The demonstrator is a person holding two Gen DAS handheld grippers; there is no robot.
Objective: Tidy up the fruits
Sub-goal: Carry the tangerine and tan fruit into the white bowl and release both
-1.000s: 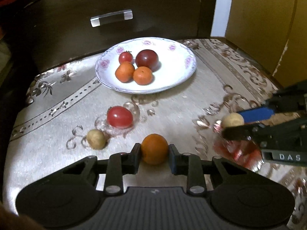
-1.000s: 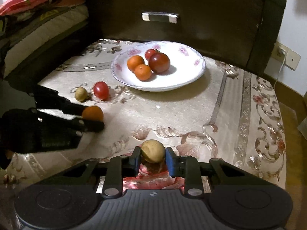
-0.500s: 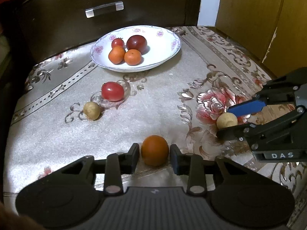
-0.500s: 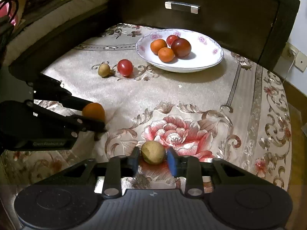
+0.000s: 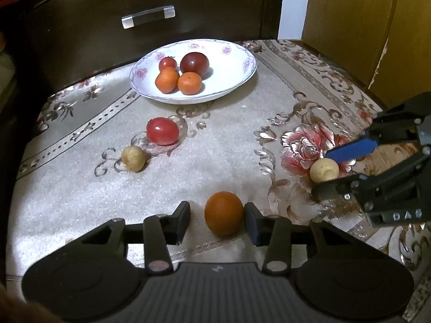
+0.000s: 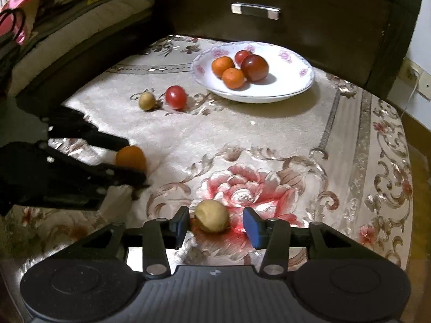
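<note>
Both tongs stand apart on the table: the left tongs (image 5: 216,219) straddle an orange (image 5: 223,213) at lower centre, the right tongs (image 6: 215,222) straddle a pale round fruit (image 6: 212,215), the plate (image 5: 234,86) lying ahead in the upper frame.

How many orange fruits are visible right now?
3: two orange fruits side by side in the white bowl, one on the cloth inside the open left claw. None seem hidden.
</note>
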